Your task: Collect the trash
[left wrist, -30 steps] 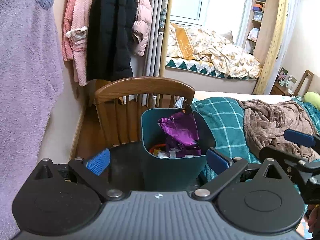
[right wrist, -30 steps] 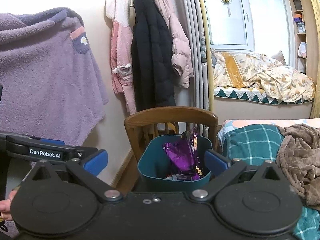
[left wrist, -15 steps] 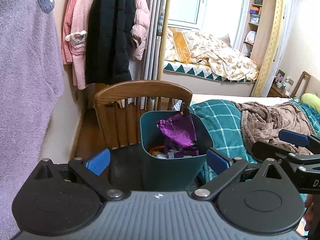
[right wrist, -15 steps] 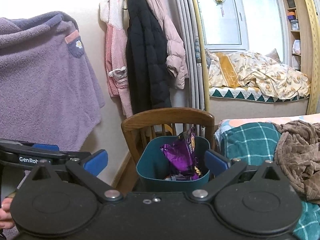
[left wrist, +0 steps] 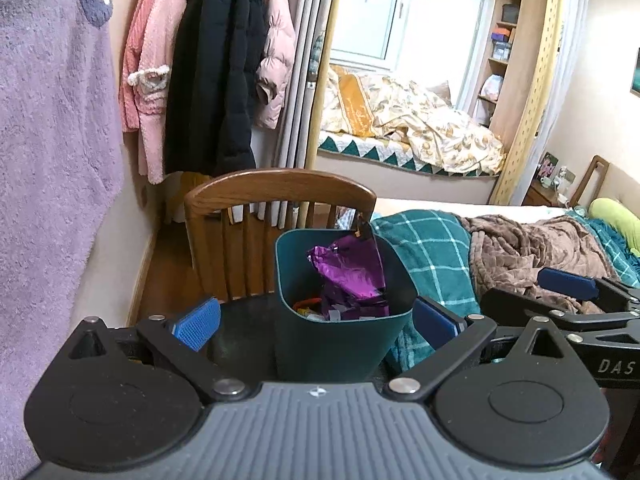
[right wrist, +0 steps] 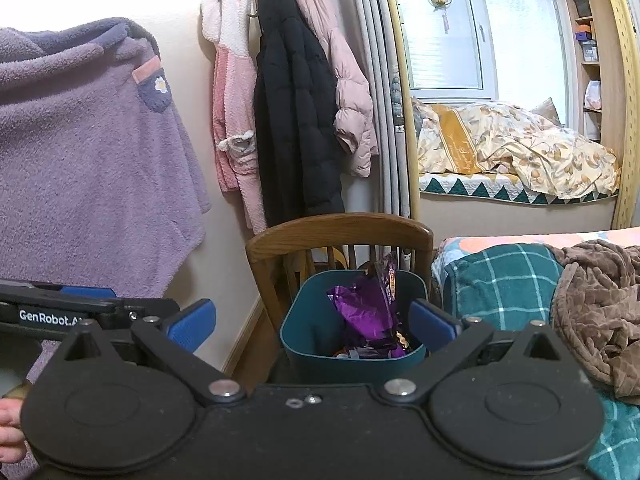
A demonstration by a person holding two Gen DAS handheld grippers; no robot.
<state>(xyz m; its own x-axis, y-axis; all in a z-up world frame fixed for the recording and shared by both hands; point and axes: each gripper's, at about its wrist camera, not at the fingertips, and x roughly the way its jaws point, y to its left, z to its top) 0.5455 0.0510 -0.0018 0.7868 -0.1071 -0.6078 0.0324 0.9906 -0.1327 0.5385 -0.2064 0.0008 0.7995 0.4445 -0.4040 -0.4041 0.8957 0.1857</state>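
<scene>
Both my left claw (left wrist: pixel 316 322) and right claw (right wrist: pixel 312 322) are spread wide and empty, facing the bin (left wrist: pixel 340 344) of wrappers (left wrist: pixel 352 276) on the chair (left wrist: pixel 280 188).

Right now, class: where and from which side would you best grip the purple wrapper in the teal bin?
Probably the purple wrapper's top corner, from above: it pokes upright past the teal bin's rim, while walls enclose its lower part. The chair back blocks the far side.

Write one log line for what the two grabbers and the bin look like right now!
left gripper: open, empty | right gripper: open, empty | teal bin: on wooden chair, holds purple wrapper | bed: beside chair
</scene>
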